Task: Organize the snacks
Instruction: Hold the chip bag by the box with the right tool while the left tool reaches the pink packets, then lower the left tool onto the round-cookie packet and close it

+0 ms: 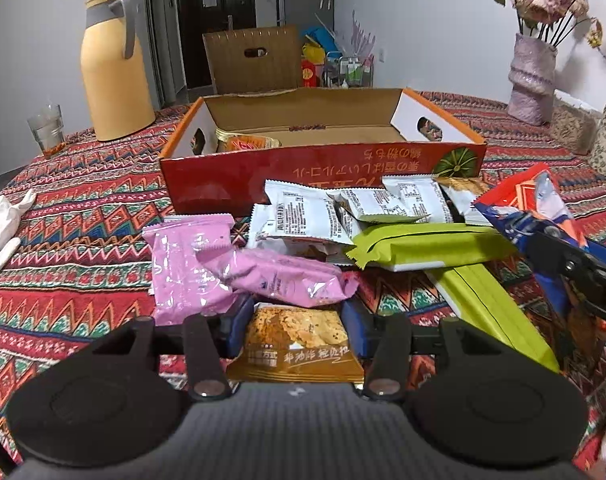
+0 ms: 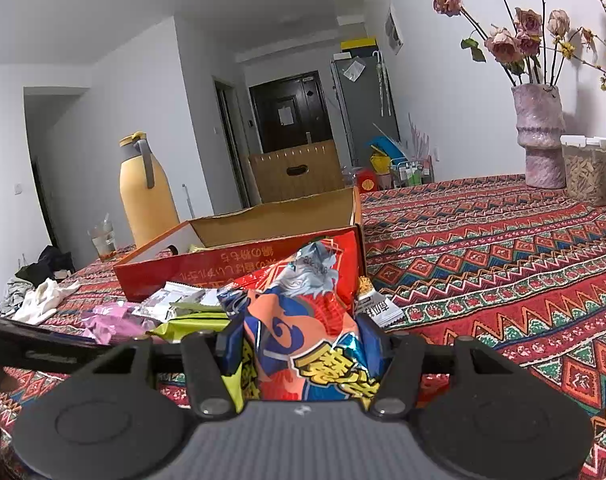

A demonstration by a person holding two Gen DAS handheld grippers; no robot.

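Snack packets lie heaped on the patterned tablecloth (image 1: pixel 83 208) before an open red box (image 1: pixel 323 168). The left gripper (image 1: pixel 295 320) is clamped on a golden-brown cracker packet (image 1: pixel 297 340) bearing Chinese print too small to read. The right gripper (image 2: pixel 299 340) is clamped on a red-and-blue bag (image 2: pixel 307 320) with bold yellow characters.

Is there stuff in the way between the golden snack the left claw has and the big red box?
Yes. The pink packets and white packets lie piled between the golden snack packet in the left claw and the red box. The box's front wall also stands in the way, so the snack would probably go over it.
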